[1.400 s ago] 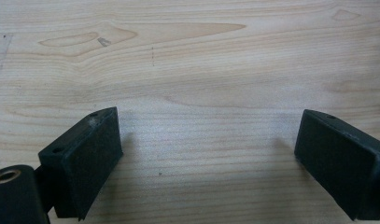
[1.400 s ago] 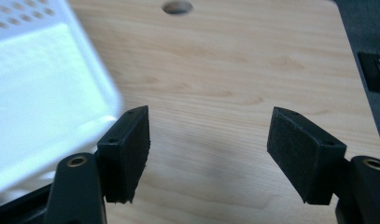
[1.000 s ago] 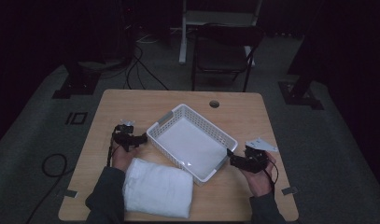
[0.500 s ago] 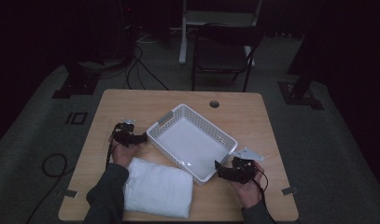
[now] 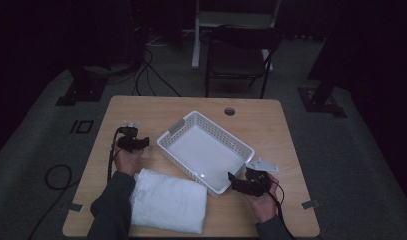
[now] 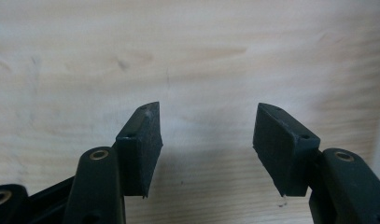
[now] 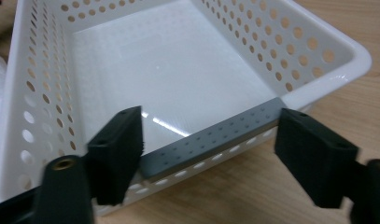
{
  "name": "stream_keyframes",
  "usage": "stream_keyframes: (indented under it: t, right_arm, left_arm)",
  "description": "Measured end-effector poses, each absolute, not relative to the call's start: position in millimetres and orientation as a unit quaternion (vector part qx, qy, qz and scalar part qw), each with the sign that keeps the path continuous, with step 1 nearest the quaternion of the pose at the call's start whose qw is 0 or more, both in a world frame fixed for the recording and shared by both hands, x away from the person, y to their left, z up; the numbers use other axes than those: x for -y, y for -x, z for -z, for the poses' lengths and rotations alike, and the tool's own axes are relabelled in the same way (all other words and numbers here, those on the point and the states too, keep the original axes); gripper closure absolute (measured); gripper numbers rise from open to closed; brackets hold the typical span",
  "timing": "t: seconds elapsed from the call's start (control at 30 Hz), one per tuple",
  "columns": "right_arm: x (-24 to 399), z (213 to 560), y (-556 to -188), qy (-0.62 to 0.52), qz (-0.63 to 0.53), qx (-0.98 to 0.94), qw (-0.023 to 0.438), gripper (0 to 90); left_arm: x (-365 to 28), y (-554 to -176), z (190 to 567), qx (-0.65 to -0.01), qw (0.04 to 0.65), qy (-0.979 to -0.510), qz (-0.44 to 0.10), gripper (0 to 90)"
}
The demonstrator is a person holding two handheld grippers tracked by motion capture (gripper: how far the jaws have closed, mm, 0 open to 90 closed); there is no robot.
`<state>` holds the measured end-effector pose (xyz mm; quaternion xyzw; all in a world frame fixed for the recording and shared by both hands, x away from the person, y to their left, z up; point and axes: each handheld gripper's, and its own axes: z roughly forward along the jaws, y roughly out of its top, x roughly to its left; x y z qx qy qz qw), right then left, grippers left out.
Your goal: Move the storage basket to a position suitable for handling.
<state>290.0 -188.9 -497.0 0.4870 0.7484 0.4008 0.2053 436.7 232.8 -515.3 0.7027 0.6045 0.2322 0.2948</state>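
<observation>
Bare table point(image 5: 141, 107) left of basket point(image 5: 206, 150)

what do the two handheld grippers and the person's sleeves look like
Both grippers are black. The left gripper trails a black cable, and its jaws end in blocky dark rubber pads on arms with brass-coloured rivets. The right gripper carries a grey three-cornered plate on top and also trails a cable. The person wears dark grey long sleeves.

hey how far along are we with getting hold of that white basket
Done: the right gripper has reached the white basket; its jaws straddle the grey handle and have just been closing, pads not clearly pressing yet. In hand: completing that grip. Left: the left gripper holds nothing over bare table, beside the basket's other end. The folded towel lies untouched.
</observation>
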Motion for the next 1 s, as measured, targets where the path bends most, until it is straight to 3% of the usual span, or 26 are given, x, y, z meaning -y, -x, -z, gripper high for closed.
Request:
stream_keyframes:
  t: [0.2,0.47,1.0]
  right_arm:
    - [197.8,495.0,-300.4,-0.494,-0.404,-0.742,0.207,44.0]
    - [203.7,492.0,-319.7,-0.497,-0.397,-0.741,0.217,55.6]
    - [202.1,480.7,-375.6,-0.502,-0.364,-0.744,0.25,68.8]
  left_arm:
    - [-228.3,-430.9,493.8,-0.588,0.337,-0.698,-0.232,41.3]
    - [-216.5,-418.7,480.8,-0.558,0.368,-0.708,-0.227,42.8]
    - [-214.2,-386.7,482.9,-0.533,0.405,-0.716,-0.199,41.3]
